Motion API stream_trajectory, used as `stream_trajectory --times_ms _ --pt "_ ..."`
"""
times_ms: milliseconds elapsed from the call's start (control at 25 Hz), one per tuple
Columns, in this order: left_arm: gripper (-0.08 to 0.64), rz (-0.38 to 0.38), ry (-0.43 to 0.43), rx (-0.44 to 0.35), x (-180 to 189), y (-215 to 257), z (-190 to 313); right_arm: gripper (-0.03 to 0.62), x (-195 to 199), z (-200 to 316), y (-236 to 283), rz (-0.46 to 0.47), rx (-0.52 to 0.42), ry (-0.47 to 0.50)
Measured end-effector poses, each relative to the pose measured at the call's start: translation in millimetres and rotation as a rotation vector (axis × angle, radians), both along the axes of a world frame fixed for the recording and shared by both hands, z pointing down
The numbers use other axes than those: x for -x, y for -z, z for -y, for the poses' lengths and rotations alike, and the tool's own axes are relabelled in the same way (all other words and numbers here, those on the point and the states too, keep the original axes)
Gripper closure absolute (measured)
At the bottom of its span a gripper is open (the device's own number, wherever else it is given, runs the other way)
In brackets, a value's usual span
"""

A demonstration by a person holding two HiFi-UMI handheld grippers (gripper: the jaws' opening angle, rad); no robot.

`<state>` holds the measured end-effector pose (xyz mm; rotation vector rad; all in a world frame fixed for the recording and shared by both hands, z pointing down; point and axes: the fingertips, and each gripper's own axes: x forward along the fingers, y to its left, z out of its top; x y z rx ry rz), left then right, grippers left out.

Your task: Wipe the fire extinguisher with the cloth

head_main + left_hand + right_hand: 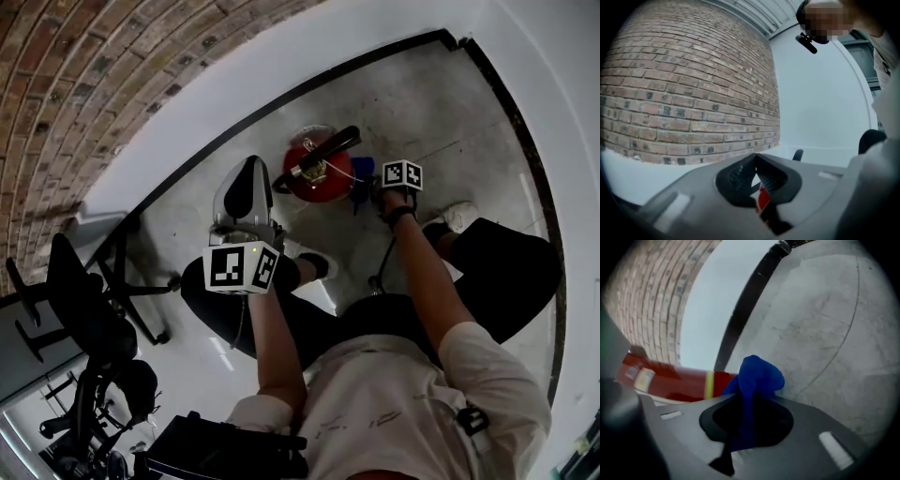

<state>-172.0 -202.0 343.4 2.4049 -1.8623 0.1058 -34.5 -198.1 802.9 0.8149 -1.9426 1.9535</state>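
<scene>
The red fire extinguisher [321, 173] stands on the concrete floor by the white wall, its black handle [328, 150] on top. In the right gripper view its red body [675, 380] with a yellow band lies just left of the jaws. My right gripper [377, 190] is low beside the extinguisher's right side, shut on a blue cloth [754, 378]; the cloth [361, 194] shows as a small blue patch next to the cylinder. My left gripper [246, 176] is held up, left of the extinguisher and apart from it, aimed at the brick wall. Its jaws [756, 159] are shut with nothing between them.
A black office chair [89, 314] stands at the left. The brick wall [84, 84] and the white wall with its black baseboard [309, 89] curve round behind. The person's shoes [317, 265] are close to the extinguisher. A dark bag [211, 450] lies at the bottom.
</scene>
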Motion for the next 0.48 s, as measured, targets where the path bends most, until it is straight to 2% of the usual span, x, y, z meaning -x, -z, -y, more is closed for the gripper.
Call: stream_trajectory --times_ms 120,280,360,400,480 --pt "0.558 0.006 0.014 0.014 7.7 -4.0 2.4 0.534 2.8 -35.7 -56.8 -0.139 0.054 0.118" --pt "0.558 0.001 0.023 0.012 17.9 -0.8 9.8 0.535 2.5 -38.4 -68.8 -0.145 0.087 0.166" --pt "0.558 -0.007 0.021 -0.001 21.7 4.9 16.0 0.534 -0.2 -10.5 -37.8 -0.065 0.077 0.121" --pt "0.558 -0.01 0.018 -0.01 22.8 8.2 19.8 0.534 -0.4 11.6 -6.0 0.026 0.049 0.064" --pt "0.558 -0.014 0.007 -0.03 24.4 15.6 28.8 0.532 1.9 54.4 87.7 0.275 -0.046 -0.027"
